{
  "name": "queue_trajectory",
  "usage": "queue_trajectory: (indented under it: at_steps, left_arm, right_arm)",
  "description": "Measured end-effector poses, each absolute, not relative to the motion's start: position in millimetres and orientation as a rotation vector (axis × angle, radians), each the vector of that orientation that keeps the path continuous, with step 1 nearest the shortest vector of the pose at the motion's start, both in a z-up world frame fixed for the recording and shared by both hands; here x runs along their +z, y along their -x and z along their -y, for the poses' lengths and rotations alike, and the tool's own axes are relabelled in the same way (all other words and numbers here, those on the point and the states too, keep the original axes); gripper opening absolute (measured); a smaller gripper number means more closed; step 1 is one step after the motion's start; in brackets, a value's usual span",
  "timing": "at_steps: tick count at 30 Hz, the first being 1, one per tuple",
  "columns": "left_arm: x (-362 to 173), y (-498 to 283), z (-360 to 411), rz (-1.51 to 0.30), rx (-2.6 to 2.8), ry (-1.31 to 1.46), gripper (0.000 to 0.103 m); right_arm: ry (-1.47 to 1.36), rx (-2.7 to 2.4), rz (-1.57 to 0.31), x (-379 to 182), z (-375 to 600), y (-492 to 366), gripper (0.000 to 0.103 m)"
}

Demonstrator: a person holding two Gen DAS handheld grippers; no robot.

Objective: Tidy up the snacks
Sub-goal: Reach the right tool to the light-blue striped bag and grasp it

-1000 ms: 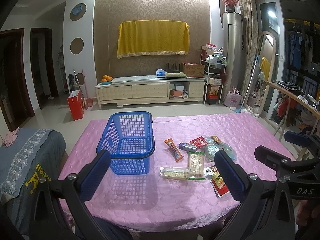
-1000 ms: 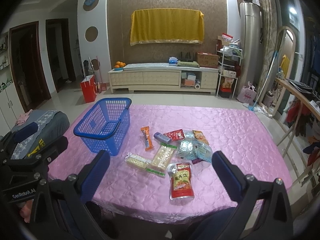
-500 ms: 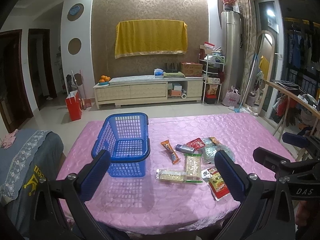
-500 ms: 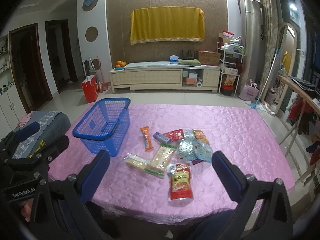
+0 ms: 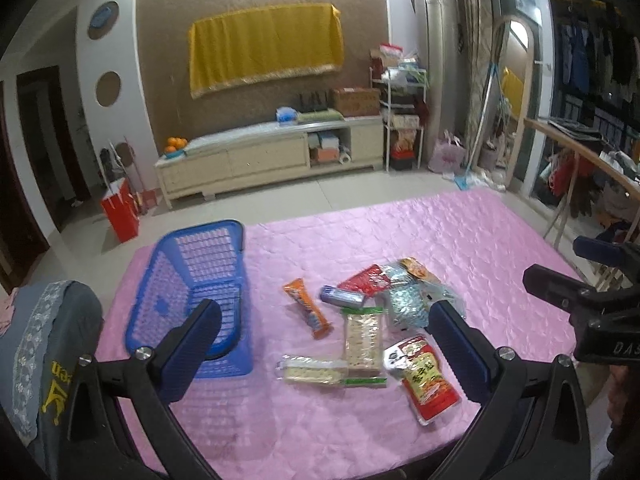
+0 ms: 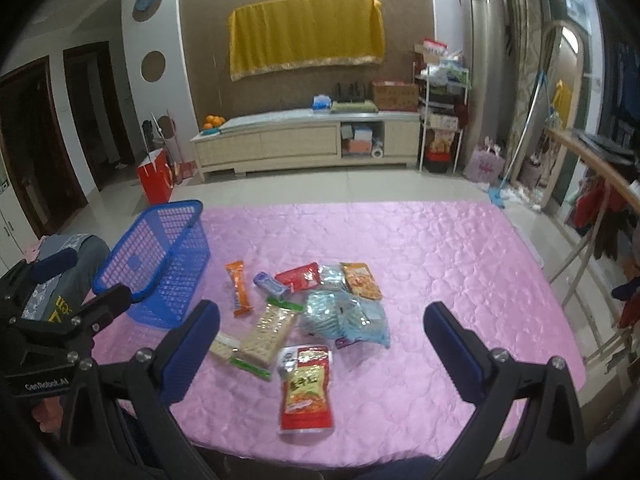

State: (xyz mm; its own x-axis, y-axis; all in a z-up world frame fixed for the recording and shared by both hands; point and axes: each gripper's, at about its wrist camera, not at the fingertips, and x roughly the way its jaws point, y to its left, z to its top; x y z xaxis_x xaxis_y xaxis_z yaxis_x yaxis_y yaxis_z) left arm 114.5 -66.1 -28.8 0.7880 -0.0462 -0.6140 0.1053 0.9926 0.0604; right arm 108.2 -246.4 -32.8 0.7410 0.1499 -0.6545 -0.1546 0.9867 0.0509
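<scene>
Pink quilted tablecloth [image 6: 440, 264] is spread over the table. Blue basket [image 6: 160, 264] is placed at its left side, with nothing seen inside. Snack packets [image 6: 316, 312] are heaped just right of it. Left gripper [image 5: 324, 344] and right gripper [image 6: 320, 344] are held wide apart, nothing grasped.

Handheld two-finger grippers, appearance as seen from both wrist cameras.
Left gripper [image 5: 324, 338] and right gripper [image 6: 320, 336]: matt black angular frames, each carrying two blue ridged finger pads [image 5: 200, 332] fixed beside silver round-head screws [image 5: 143, 353]. White lettering "GenRobot.AI" marks the left body; the right body's white letters read only partly. Blue-tipped black bars project beyond the frames.
</scene>
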Motion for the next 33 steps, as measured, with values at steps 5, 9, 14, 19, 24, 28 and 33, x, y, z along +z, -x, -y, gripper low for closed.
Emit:
queue_trajectory:
  at_steps: [5,9,14,19,24,28,33]
  left_arm:
    - [-51,-154,88,-0.747,-0.105,-0.110,0.103]
    - [-74,-184,99,-0.827,-0.141,-0.098,0.103]
    - [-106,-220,105,-0.912,-0.165,-0.079,0.103]
    - [-135,-257,113,-0.972,-0.174,-0.094,0.103]
    - [-166,-289,124,-1.043,-0.206,-0.103,0.103]
    - [-188,-306,133,-1.083,-0.230,-0.113,0.103]
    - [-204,-315,136,-1.124,-0.261,-0.083,0.103]
  right_arm:
    - [-0.035,0.187,-0.847,-62,268,-148,0.103]
    - [-0.053,0.226,-0.921,-89,279,-176,0.103]
    - [-0.079,0.293,-1.013,-124,286,-207,0.103]
    - [-0.129,0.300,-1.109,-162,299,-240,0.103]
    - [-0.175,0.327,-1.183,-196,310,-270,0.103]
    - [-0.190,0.351,-1.245,-220,315,-286,0.103]
    - [-0.199,0.420,-1.293,-237,317,-298,0.103]
